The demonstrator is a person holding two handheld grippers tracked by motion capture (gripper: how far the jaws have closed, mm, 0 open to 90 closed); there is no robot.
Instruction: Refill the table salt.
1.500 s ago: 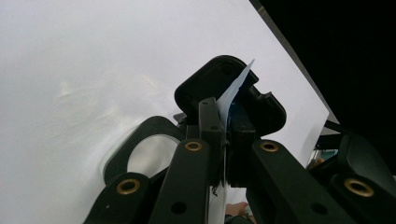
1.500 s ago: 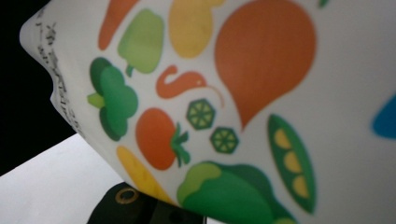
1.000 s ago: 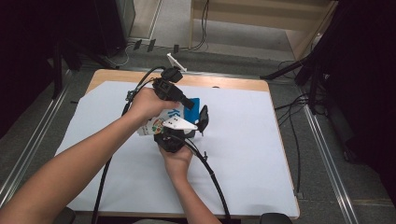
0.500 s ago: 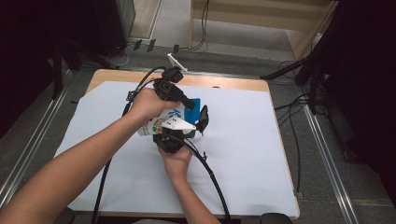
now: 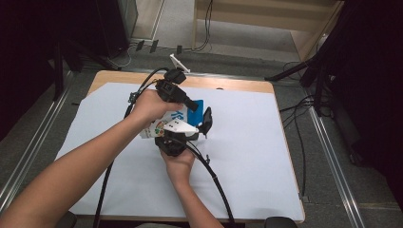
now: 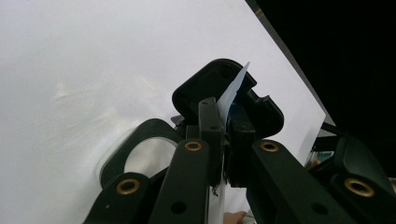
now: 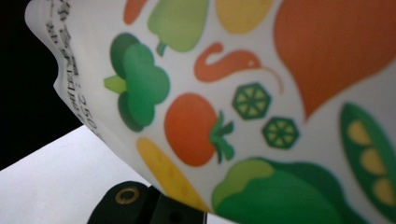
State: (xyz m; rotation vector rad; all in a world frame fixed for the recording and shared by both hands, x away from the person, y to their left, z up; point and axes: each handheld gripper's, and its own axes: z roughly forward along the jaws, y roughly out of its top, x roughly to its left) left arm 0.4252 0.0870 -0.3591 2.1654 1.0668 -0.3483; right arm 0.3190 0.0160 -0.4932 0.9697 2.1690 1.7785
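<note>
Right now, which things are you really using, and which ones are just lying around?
In use:
- vegetable-print pouch
- left gripper, clamped on the pouch's thin edge
- right gripper, shut on the pouch
- white table cover underneath

Just lying about:
- cables on the floor
- wooden shelf unit
- black stand

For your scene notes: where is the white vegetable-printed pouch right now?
The white vegetable-printed pouch is mid-table in the high view, pinched between the left gripper and right gripper.

"250" on veg-print pouch
</note>
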